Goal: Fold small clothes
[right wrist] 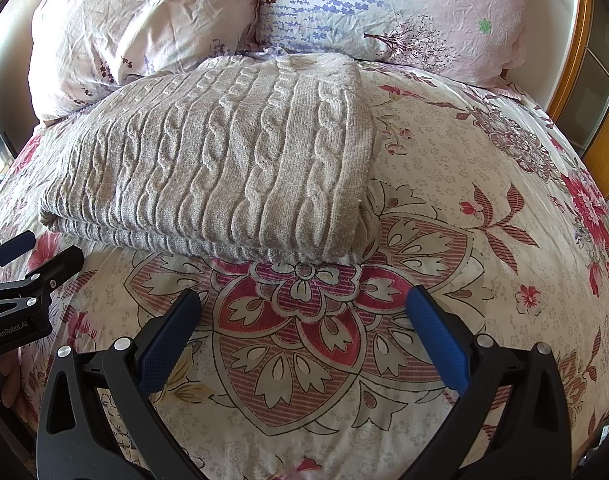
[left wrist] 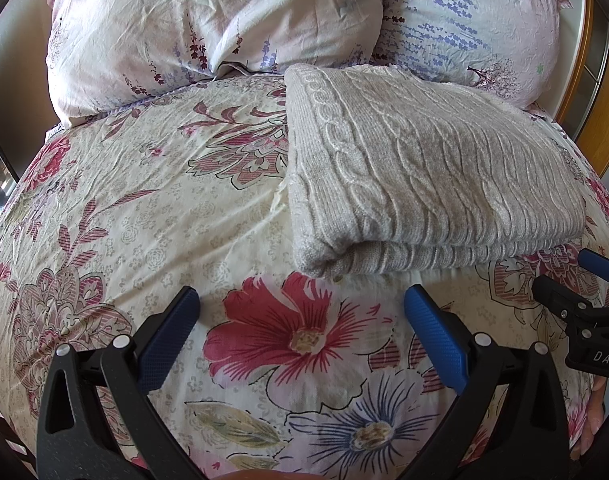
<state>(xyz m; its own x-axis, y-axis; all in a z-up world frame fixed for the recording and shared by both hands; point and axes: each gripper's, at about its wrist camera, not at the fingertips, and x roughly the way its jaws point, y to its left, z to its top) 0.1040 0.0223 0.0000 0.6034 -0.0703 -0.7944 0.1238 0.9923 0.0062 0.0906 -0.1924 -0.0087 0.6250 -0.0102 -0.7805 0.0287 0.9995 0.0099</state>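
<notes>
The left gripper (left wrist: 300, 308) hangs over the floral duvet (left wrist: 116, 220) with its blue pads spread wide and nothing between them; the right gripper (right wrist: 304, 310) does the same, jaws apart and empty. Each sits just short of the near edge of the cable-knit sweater (left wrist: 424, 168), which lies folded on the duvet between the two views, toward the right of the left wrist view and the left of the right one, its far edge close against the pillows.

The sweater already looks folded into a tidy block with at least two layers showing at its near edge, so I judge the folding is nearly or fully done. If one more fold is wanted, each gripper should pinch a near corner through all the layers, lift both together and lay them level onto the far edge, so the thick knit does not slide apart.

Count: one sweater, two pillows, left pillow (left wrist: 208, 24) and right pillow (left wrist: 476, 20), two grippers, one duvet
</notes>
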